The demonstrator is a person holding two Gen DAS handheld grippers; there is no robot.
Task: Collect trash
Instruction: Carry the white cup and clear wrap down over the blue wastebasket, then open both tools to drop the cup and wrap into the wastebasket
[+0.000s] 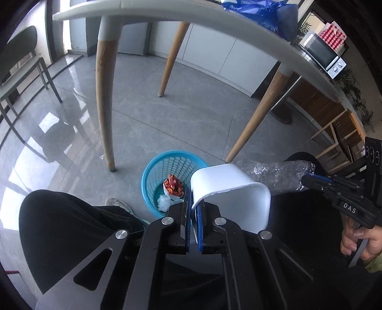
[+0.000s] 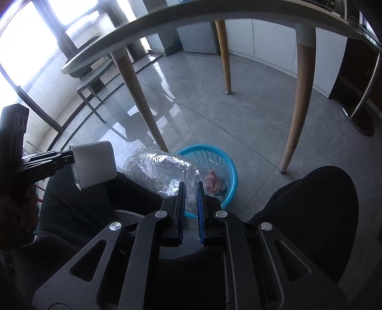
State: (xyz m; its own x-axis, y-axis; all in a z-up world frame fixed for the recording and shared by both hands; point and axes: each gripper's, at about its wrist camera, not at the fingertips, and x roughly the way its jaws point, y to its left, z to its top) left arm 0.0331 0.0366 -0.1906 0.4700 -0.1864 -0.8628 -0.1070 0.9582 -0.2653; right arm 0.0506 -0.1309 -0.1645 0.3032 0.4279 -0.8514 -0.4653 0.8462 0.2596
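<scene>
Left wrist view showed the left gripper (image 1: 193, 215) with its fingers (image 1: 183, 214) clamped on the thin rim of a white plastic cup (image 1: 229, 188), mouth turned toward the camera, held just right of and above the blue basket (image 1: 152, 174) on the floor. Showed also, in that basket, a red-and-white wrapper (image 1: 173, 187) and a scrap of clear plastic (image 1: 164, 202) already lying at the bottom. Right wrist view showed the right gripper (image 2: 191, 198) nearly closed on one end of a crumpled clear plastic bottle (image 2: 160, 173), the rest of it sticking out to the left, past the basket's rim (image 2: 232, 181) and over a dark trouser leg (image 2: 78, 207). Judged the step as the drop into the basket, not yet made. Best done by bringing each piece squarely over the opening first, since neither cup nor bottle body hung clearly inside the rim. Needed care with the bottle: long and light, likely to tip off the edge unless swung inward. Worth releasing one at a time, cup first, keeping both clear of the wooden leg (image 1: 105, 107) under the tabletop (image 1: 167, 14).
</scene>
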